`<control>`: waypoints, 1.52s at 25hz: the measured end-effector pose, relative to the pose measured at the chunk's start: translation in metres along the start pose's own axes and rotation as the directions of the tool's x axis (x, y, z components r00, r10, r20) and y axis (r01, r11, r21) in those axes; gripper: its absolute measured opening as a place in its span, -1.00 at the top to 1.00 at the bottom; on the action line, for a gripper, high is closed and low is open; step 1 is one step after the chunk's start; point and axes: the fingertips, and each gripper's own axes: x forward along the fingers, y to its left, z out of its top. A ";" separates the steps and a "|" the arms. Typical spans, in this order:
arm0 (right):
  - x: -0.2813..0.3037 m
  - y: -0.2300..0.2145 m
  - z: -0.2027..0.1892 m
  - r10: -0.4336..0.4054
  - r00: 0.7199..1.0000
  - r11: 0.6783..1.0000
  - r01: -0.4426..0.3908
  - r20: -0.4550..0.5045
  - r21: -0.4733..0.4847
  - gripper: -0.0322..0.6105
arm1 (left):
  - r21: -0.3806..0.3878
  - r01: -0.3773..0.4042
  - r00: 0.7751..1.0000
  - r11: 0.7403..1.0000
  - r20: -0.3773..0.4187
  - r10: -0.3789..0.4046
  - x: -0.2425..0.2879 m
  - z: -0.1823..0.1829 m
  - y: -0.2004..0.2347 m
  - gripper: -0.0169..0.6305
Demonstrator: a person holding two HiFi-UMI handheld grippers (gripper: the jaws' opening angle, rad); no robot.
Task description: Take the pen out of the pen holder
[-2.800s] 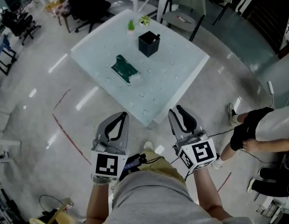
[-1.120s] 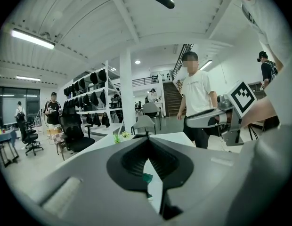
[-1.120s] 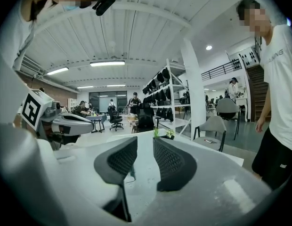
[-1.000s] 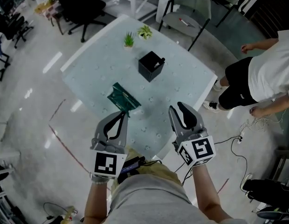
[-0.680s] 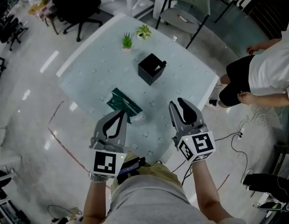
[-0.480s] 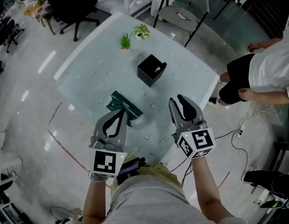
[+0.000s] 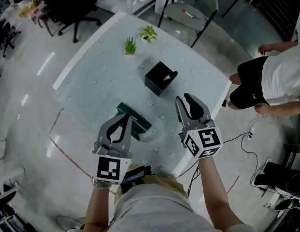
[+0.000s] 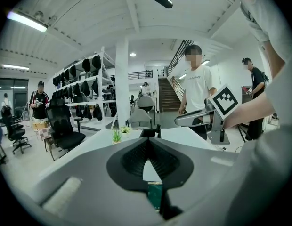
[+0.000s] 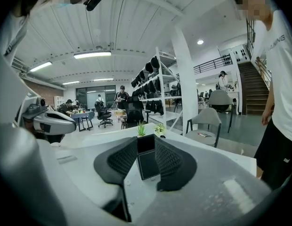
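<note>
The step in hand looks like the approach, since nothing is gripped yet. The black square pen holder (image 7: 158, 79) stands near the middle of the white square counter (image 7: 92, 71). The slim black pen (image 7: 172, 74) sits inside it, leaning at the right-hand corner with its top end poking over the rim. I see nothing else in the holder, though its inside is dark.

The right claw (image 7: 183, 98) hovers over the counter's near edge, jaws released wide and empty, aimed at the holder but well short of it. The left claw (image 7: 125, 118) is clenched on nothing, tips together, above a dark green flat packet (image 7: 138, 122).

Next, I judge, the right claw must go forward and down and straddle the pen's exposed top. It should then clench and draw the pen up along its lean so the holder does not tip.

Two small potted green plants (image 7: 130, 46) stand at the far edge.
</note>
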 end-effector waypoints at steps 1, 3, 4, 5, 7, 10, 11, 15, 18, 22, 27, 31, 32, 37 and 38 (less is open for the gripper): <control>0.004 -0.002 0.000 -0.002 1.000 1.000 0.002 -0.003 -0.002 0.54 | 0.001 0.003 1.000 1.000 -0.002 -0.003 0.002 -0.001 0.002 0.91; 0.014 -0.005 -0.001 -0.008 1.000 1.000 0.008 -0.007 -0.008 0.53 | 0.002 0.009 1.000 1.000 -0.004 -0.009 0.007 -0.002 0.006 0.91; 0.019 -0.007 -0.001 -0.010 1.000 1.000 0.009 -0.009 -0.011 0.54 | 0.002 0.012 1.000 1.000 -0.005 -0.012 0.009 -0.003 0.008 0.91; 0.023 -0.008 -0.001 -0.011 1.000 1.000 0.011 -0.012 -0.014 0.53 | 0.001 0.014 1.000 1.000 -0.006 -0.014 0.012 -0.004 0.010 0.91; 0.033 -0.012 -0.003 -0.016 1.000 1.000 0.016 -0.022 -0.018 0.53 | -0.003 0.019 1.000 1.000 -0.009 -0.019 0.016 -0.006 0.014 0.91; 0.045 -0.018 -0.008 -0.028 0.999 0.999 0.028 -0.035 -0.016 0.53 | -0.010 0.025 1.000 1.000 -0.017 -0.025 0.020 -0.010 0.018 0.91; 0.049 -0.020 -0.009 -0.033 0.999 0.999 0.032 -0.038 -0.013 0.53 | -0.011 0.026 0.999 1.000 -0.020 -0.026 0.022 -0.011 0.019 0.91; 0.063 -0.027 -0.012 -0.045 0.998 0.999 0.045 -0.048 -0.005 0.53 | -0.015 0.028 0.999 0.999 -0.025 -0.029 0.027 -0.013 0.025 0.91; 0.072 -0.031 -0.015 -0.052 0.997 0.999 0.052 -0.058 -0.003 0.52 | -0.018 0.028 0.999 0.999 -0.030 -0.029 0.030 -0.014 0.027 0.91; 0.082 -0.037 -0.020 -0.062 0.996 0.998 0.063 -0.066 0.015 0.49 | -0.019 0.030 0.999 0.999 -0.039 -0.031 0.032 -0.018 0.029 0.91; 0.092 -0.043 -0.021 -0.064 0.996 0.997 0.066 -0.060 0.043 0.49 | -0.019 0.029 0.998 0.999 -0.048 -0.030 0.033 -0.021 0.031 0.91; 0.097 -0.045 -0.021 -0.057 0.997 0.997 0.060 -0.059 0.048 0.54 | -0.016 0.031 0.998 0.999 -0.053 -0.032 0.034 -0.023 0.032 0.91; 0.098 -0.045 -0.021 -0.056 0.997 0.997 0.059 -0.059 0.043 0.55 | -0.016 0.031 0.998 0.999 -0.052 -0.032 0.034 -0.023 0.032 0.91; 0.099 -0.041 -0.019 -0.048 0.997 0.999 0.048 -0.053 0.011 0.65 | -0.016 0.031 0.998 0.999 -0.055 -0.032 0.033 -0.024 0.033 0.91; 0.099 -0.041 -0.017 -0.048 0.998 0.999 0.048 -0.048 0.011 0.65 | -0.015 0.032 0.998 0.999 -0.055 -0.032 0.033 -0.023 0.032 0.91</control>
